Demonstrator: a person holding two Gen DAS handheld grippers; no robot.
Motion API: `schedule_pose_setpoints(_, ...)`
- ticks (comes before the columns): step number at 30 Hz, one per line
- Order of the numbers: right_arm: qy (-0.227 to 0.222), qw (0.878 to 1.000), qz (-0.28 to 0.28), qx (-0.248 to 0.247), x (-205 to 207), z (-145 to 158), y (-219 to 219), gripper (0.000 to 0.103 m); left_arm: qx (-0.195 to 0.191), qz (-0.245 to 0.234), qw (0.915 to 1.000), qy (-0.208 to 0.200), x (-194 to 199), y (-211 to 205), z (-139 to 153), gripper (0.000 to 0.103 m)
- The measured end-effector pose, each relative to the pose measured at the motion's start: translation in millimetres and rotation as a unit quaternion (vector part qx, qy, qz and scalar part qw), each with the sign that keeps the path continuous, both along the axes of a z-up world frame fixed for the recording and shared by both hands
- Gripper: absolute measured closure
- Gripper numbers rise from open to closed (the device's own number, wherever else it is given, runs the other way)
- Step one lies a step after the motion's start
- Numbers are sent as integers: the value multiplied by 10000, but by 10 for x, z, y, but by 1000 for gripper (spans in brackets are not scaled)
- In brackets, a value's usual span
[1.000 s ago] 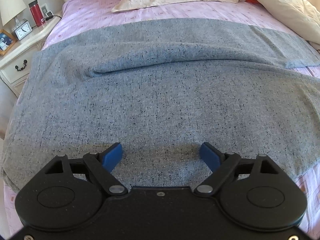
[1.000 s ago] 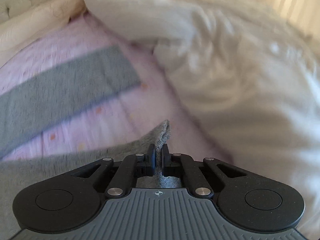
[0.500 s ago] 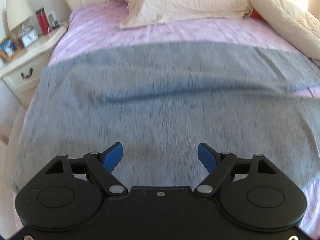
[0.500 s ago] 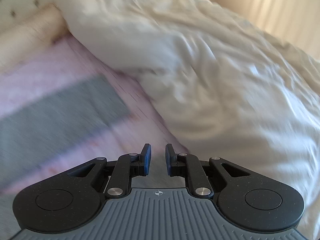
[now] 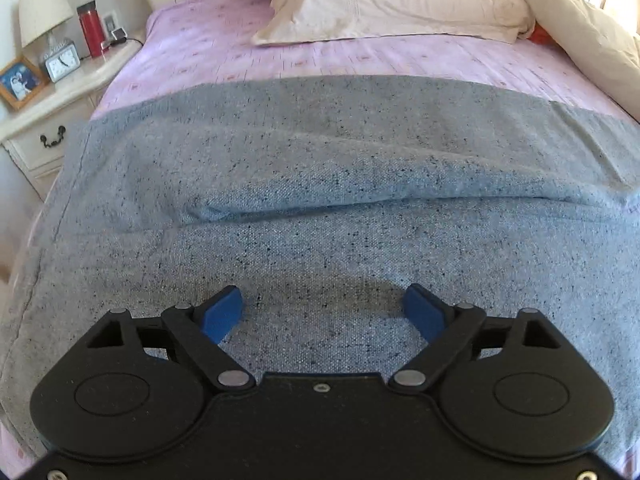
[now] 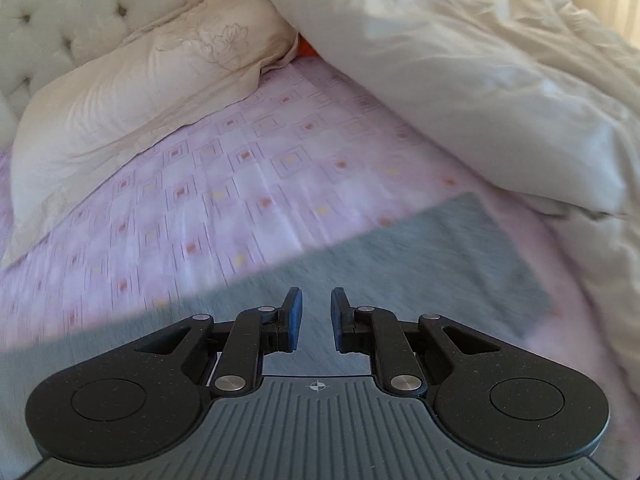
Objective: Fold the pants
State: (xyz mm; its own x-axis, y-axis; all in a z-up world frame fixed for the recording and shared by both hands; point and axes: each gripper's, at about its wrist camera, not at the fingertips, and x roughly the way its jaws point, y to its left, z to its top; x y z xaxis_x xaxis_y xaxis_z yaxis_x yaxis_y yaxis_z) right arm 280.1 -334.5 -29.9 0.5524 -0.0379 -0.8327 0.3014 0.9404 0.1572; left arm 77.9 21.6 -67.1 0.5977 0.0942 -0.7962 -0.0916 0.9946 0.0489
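The grey speckled pants (image 5: 320, 184) lie spread flat across the pink bed, one leg folded over the other with a long crease running left to right. My left gripper (image 5: 322, 312) hovers over their near edge, wide open and empty. In the right wrist view the pants (image 6: 420, 264) end at a square leg hem toward the right. My right gripper (image 6: 316, 314) is above that leg, its jaws a little apart and holding nothing.
The pink patterned sheet (image 5: 360, 56) lies beyond the pants. A cream pillow (image 5: 392, 4) is at the headboard. A bunched white duvet (image 6: 480, 80) fills the right side. A nightstand (image 5: 52, 92) with lamp, clock, photo frame and red bottle stands at the left.
My right gripper let go of the pant leg it was pinching, opened a little and swung toward the far leg. My left gripper stayed open and rose back a little.
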Motion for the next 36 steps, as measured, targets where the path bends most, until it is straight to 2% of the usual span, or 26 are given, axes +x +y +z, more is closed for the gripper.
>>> schedule_pose_setpoints(5,75,9995,141,-283,416,-163,226,88,-140,-85,9999,5,-9,68,-16,9)
schedule_pose_setpoints(9,397,9964,528,-530,668,-363,387,88,-26,-170,9998,-92,-33,48,-26,6)
schedule_pose_setpoints(11,596,9949,652,-490,683,-439,407,88,-36,-210,9997,-73,-23,53,-23,6)
schedule_pose_setpoints(20,871,9926,823,-179,143,-365,288,88,-59,-471,9988,125,8,130,19,7)
schedule_pose_setpoints(23,915,9934,691,-73,-78,-387,280,88,-82,-440,9989,162,5,126,45,13)
schedule_pose_setpoints(26,576,9967,573,-46,-202,-458,295,88,-78,-460,9988,136,4,120,174,25)
schedule_pose_setpoints(31,285,9988,353,-178,-318,-479,385,88,-40,-550,9981,-260,212,103,566,25)
schedule_pose_setpoints(32,257,9989,348,-188,-321,-445,400,88,-52,-543,9978,-365,308,97,669,25)
schedule_pose_setpoints(36,-316,9994,-134,6,-259,-158,270,87,-63,-392,9968,-693,636,116,946,24)
